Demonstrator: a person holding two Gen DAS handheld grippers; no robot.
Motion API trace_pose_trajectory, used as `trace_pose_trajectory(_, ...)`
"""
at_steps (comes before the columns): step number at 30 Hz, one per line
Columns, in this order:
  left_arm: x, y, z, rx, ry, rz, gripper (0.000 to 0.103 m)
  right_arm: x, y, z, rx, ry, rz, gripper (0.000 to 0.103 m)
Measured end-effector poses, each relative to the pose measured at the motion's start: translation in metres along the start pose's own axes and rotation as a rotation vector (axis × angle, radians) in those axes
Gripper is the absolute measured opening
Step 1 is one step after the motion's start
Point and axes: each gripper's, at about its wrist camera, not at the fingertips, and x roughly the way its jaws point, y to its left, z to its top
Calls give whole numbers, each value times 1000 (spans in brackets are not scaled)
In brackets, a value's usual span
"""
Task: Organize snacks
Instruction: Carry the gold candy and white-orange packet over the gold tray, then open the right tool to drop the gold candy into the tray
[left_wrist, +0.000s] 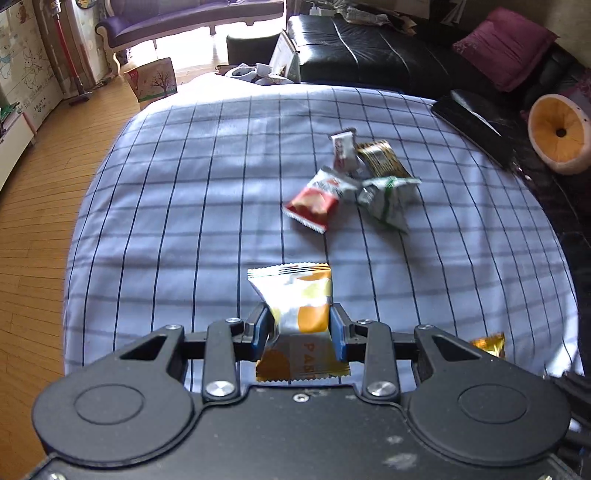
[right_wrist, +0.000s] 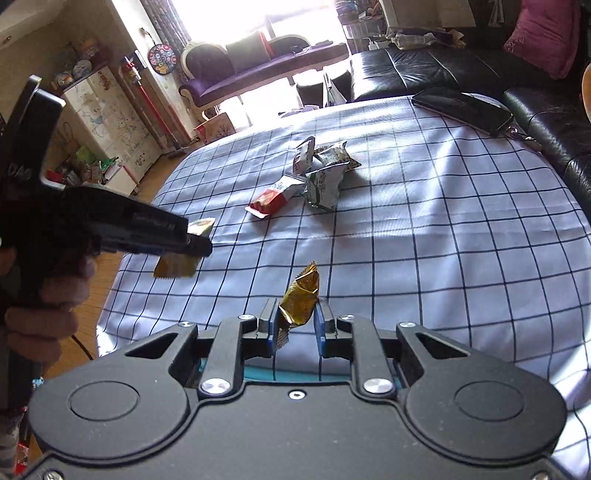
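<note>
The left gripper (left_wrist: 301, 325) pinches a yellow snack pack (left_wrist: 295, 295) above the checked cloth (left_wrist: 184, 203); the right gripper (right_wrist: 297, 325) pinches a gold candy (right_wrist: 301, 295) above that cloth too

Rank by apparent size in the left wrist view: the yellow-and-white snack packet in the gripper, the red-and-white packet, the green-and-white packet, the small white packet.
1. Yellow-and-white snack packet, largest, though nearest the camera.
2. Red-and-white packet and green-and-white packet: alike, unranked.
3. Small white packet, smallest, though farthest.
</note>
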Motion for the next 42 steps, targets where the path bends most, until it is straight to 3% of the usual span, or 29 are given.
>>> trace_pose_trajectory(8,-34,-3,-61,27,10,-19,34,-25,1,-18,8,23,40,28)
trace_pose_trajectory(13,-49,0,-91,47,7,16,34,-38,-3,-29,17,32,49,28)
trace_pose_trajectory(18,-55,7,-116,30,58,-3,34,-46,-13,-41,55,53,55,28)
trace_pose_trajectory(22,-58,5,-138,43,73,38,34,-49,-22,-50,104,69,67,28)
trace_pose_trajectory(29,-56,3,-164,24,133,37,35,-39,-27,-62,126,122,64,28)
trace_pose_trajectory(42,-56,-3,-180,30,150,65,36,-35,-24,-70,93,143,58,28)
